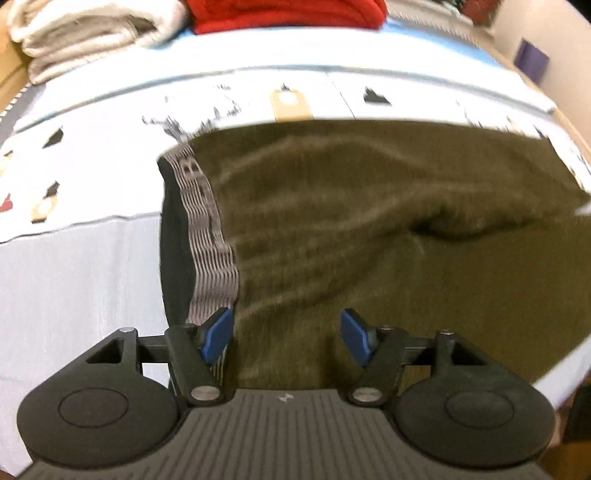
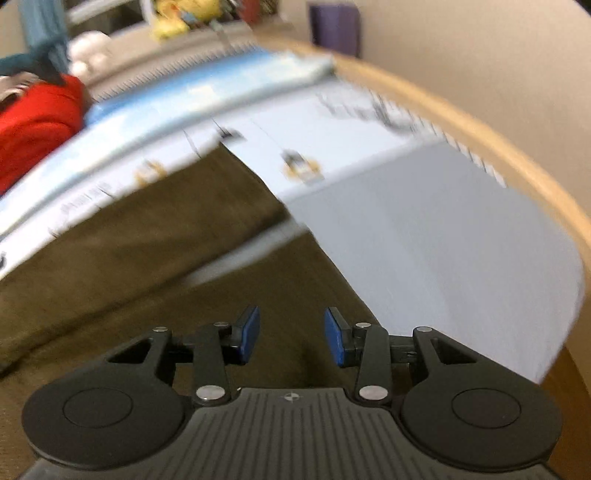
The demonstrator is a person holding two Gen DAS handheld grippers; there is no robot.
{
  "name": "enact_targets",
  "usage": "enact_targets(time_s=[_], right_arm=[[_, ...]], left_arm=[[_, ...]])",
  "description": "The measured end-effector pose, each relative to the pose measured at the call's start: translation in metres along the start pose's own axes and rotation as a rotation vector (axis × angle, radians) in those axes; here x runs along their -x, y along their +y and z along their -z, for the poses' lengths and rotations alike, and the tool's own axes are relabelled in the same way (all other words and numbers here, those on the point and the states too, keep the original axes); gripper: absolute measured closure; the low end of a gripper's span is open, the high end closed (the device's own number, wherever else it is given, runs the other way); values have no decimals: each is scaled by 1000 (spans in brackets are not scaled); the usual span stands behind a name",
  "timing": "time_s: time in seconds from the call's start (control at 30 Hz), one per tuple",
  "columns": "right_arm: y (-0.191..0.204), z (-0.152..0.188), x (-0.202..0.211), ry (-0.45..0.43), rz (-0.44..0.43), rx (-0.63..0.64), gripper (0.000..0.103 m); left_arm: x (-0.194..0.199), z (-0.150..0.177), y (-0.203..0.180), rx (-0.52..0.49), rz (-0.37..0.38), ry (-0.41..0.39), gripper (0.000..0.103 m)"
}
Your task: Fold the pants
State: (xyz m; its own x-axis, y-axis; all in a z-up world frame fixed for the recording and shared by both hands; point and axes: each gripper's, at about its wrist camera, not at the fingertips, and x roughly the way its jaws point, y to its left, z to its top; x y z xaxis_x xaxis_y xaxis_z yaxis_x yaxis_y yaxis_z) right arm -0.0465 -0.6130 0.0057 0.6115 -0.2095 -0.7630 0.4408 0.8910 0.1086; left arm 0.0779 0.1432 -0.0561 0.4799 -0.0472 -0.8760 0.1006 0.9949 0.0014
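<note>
The pants (image 1: 369, 240) are smeared by motion blur, and the lettering on their striped waistband (image 1: 207, 236) cannot be read. In the right wrist view the printed bedsheet (image 2: 406, 206) is blurred and its pattern is unclear. The red garment (image 1: 288, 14) is cut off by the top edge.

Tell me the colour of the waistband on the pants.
Grey with a woven pattern and dark lettering on the waistband; the pants are olive. Left wrist view shows it best.
</note>
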Motion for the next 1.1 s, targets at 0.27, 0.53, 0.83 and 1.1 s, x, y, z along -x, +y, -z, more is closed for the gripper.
enact_targets(time_s=[0.27, 0.53, 0.83, 1.1], right_arm=[[89, -20, 48, -246, -139, 136, 62], [157, -33, 67, -300, -298, 141, 62], [228, -34, 68, -315, -371, 171, 62], [285, -28, 60, -284, -414, 243, 58]], left_arm=[[9, -26, -2, 90, -49, -127, 31], [16, -37, -6, 122, -73, -190, 30], [14, -51, -8, 135, -163, -262, 12], [17, -62, -17, 100, -212, -321, 12]])
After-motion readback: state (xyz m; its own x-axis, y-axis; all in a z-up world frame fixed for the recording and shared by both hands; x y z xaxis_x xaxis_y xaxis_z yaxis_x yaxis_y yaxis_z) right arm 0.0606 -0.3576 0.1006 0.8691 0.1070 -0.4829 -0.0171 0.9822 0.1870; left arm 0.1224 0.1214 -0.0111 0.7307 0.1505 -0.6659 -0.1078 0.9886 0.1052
